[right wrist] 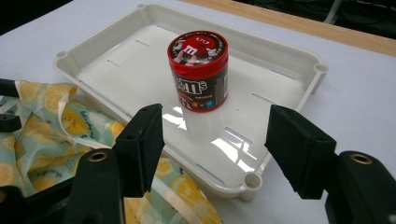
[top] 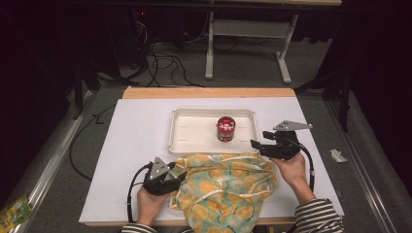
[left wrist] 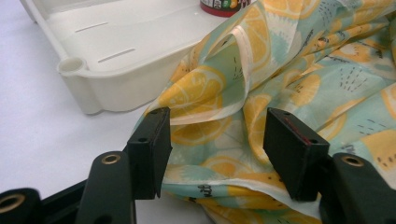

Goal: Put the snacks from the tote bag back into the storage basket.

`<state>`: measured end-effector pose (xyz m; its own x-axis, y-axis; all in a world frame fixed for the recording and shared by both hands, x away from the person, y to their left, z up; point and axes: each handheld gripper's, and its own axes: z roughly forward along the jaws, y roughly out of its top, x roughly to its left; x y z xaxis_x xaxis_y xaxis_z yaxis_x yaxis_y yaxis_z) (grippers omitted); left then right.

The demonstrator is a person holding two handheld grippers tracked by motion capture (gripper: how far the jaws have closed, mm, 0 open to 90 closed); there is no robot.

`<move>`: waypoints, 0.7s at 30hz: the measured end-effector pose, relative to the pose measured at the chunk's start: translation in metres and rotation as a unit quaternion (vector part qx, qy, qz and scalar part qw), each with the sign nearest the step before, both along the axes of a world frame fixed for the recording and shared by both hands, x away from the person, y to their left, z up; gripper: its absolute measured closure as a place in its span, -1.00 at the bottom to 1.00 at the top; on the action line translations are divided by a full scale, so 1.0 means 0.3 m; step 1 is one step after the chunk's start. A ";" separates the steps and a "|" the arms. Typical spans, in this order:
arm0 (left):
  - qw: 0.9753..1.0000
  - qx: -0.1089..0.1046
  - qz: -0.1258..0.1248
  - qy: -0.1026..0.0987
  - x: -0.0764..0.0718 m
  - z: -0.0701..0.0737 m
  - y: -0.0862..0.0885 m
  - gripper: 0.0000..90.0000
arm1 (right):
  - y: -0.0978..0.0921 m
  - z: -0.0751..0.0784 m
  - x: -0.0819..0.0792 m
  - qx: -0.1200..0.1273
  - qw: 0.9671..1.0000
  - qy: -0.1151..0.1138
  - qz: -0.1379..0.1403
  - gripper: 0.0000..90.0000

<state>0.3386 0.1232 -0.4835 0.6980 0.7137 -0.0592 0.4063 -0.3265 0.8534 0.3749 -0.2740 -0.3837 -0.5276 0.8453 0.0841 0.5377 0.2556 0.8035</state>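
- A cloth bag (top: 226,187) with orange slices printed on it lay in a soft heap at the near edge of the counter (top: 136,141), in the middle.
- A white cord (top: 228,160) ran along the bag's far side.
- The left claw (top: 171,178) was at the bag's left side, held by the person's left hand (top: 148,204).
- In the left gripper view, its jaws stood apart with a fold of the bag (left wrist: 243,116) between them. They had not pinched the cloth.
- The right claw (top: 257,144) was at the bag's far right corner, held by the right hand (top: 294,172), which had a striped sleeve (top: 318,216).
- In the right gripper view, its jaws were wide apart and held nothing. The edge of the bag (right wrist: 60,126) lay under its left jaw.
- Just past the bag sat a white tray (top: 184,141). The bag's far edge touched the tray's near wall.
- A small round jar (top: 226,128) with a red lid stood upright in the tray, to the right of the tray's middle.
- In the right gripper view, the jar (right wrist: 198,70) stood past the open jaws, well apart from them.
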 end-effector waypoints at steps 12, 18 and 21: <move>1.000 -0.010 -0.004 0.005 0.004 0.001 0.007 -0.07 | -0.026 -0.018 -0.061 0.013 1.000 -0.011 0.001 -0.16; 1.000 -0.012 -0.004 0.005 0.002 0.003 0.008 -0.07 | -0.036 -0.031 -0.083 0.018 1.000 -0.010 -0.002 -0.16; 1.000 -0.013 -0.004 0.004 0.002 0.003 0.008 -0.07 | -0.042 -0.037 -0.100 0.020 1.000 -0.013 -0.003 -0.16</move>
<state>0.3391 0.1257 -0.4827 0.7034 0.7058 -0.0840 0.4109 -0.3073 0.8583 0.3450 -0.2865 -0.3947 -0.5250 0.8446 0.1048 0.5179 0.2193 0.8269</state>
